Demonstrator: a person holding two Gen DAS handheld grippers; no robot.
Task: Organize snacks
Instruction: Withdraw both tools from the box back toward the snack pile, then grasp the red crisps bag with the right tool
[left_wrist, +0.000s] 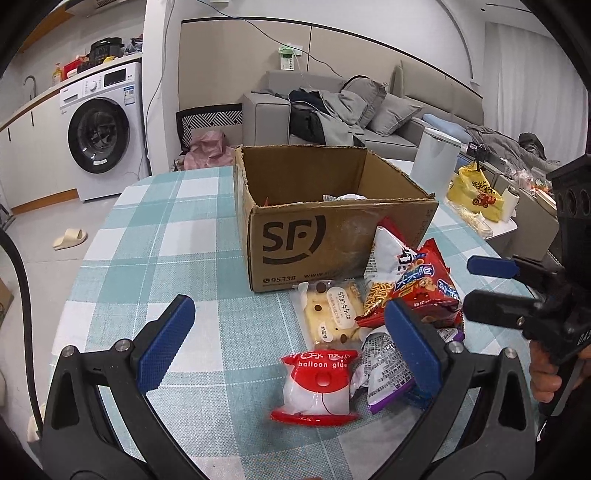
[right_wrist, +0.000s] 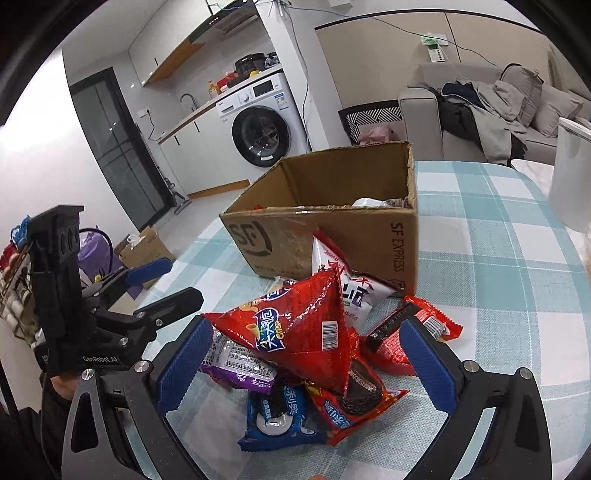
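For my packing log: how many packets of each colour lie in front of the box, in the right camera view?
Red packets: 3
White packet: 1
Purple packet: 1
Blue packet: 1
Clear packet, mostly hidden: 1
Total: 7

- The left wrist camera looks forward between its own fingers, low over the checked table (left_wrist: 155, 229), facing the printed front of the cardboard box (left_wrist: 295, 243) with the sofa (left_wrist: 369, 110) beyond.
- The right wrist camera sits closer above the snack pile (right_wrist: 295, 332), facing the box's corner.
- Both views share box, snacks, table and washing machine (left_wrist: 99, 133), and each catches the other gripper at its edge.
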